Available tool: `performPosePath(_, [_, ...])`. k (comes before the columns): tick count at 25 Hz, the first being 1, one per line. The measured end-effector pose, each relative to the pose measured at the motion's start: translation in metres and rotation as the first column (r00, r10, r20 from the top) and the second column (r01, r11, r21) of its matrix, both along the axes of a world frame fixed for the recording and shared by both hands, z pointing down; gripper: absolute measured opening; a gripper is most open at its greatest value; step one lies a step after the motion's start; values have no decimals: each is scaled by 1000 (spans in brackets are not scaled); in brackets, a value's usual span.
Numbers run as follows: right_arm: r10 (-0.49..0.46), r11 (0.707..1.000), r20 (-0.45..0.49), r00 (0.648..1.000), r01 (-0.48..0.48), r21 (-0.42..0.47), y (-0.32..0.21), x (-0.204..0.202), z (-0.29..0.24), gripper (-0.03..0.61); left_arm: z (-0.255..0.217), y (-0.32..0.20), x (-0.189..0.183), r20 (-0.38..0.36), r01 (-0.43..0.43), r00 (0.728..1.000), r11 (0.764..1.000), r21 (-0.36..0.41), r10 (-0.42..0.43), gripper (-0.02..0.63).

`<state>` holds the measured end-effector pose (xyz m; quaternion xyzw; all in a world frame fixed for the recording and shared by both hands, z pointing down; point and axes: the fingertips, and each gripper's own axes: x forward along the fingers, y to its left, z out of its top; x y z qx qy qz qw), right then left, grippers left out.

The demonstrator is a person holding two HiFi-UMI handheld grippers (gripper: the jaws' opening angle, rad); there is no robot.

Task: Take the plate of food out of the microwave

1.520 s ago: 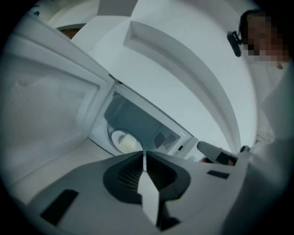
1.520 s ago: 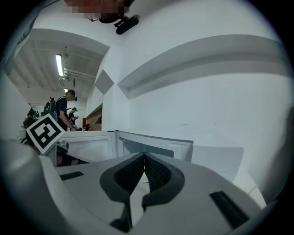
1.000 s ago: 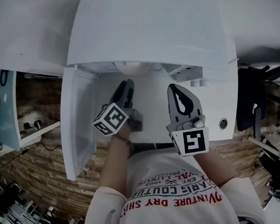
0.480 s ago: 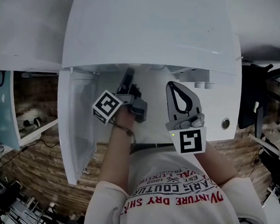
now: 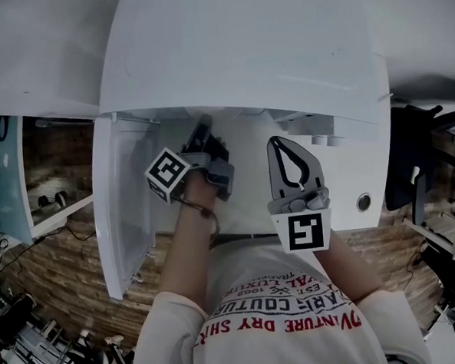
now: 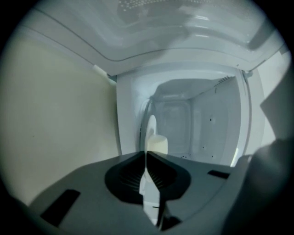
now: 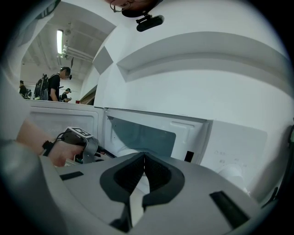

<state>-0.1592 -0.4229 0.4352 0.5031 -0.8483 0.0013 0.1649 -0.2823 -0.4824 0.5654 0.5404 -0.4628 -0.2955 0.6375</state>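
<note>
The white microwave (image 5: 243, 53) stands with its door (image 5: 126, 214) swung open to the left. My left gripper (image 5: 203, 133) reaches into the cavity, rolled on its side. In the left gripper view its jaws are closing on the thin rim of the white plate (image 6: 149, 128), seen edge-on, with a pale piece of food (image 6: 157, 144) on it. The rim sits between the pads at my left gripper (image 6: 146, 153). My right gripper (image 5: 283, 145) hangs shut and empty outside the opening, in front of the microwave's right half.
The control panel with a round knob (image 5: 363, 201) is right of the cavity. A dark chair (image 5: 415, 166) stands at the far right, a shelf (image 5: 51, 180) at the left. People (image 7: 57, 85) stand far off in the room.
My left gripper has gone deeper into the cavity and its jaws have come together. The right gripper has shifted only slightly.
</note>
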Motion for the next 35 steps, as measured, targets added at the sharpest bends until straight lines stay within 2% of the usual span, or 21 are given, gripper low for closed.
performPosePath(3, [11,1000,-8,1000,-11,-17,2,5,2,12,-11,0,1,1,-5,1000,998,59,5,16])
performPosePath(6, [11,1000,-12,1000,-11,-9,3,8,1,12,-16,1,3,10,-18,1000,996,83,17,17])
performPosePath(12, [10,1000,-22,1000,-10,-2,12,13,0,12,-28,15,5,-62,5,998,990,142,4,15])
performPosePath(22, [63,998,7,998,-63,-5,27,21,-8,12,-86,58,16,15,-71,997,965,252,69,15])
performPosePath(31, [115,993,5,993,-115,34,50,27,-30,12,-122,112,17,21,-117,993,950,288,116,14])
performPosePath(35, [131,989,48,990,-134,55,59,25,-43,12,-136,137,13,4,-128,991,949,289,133,14])
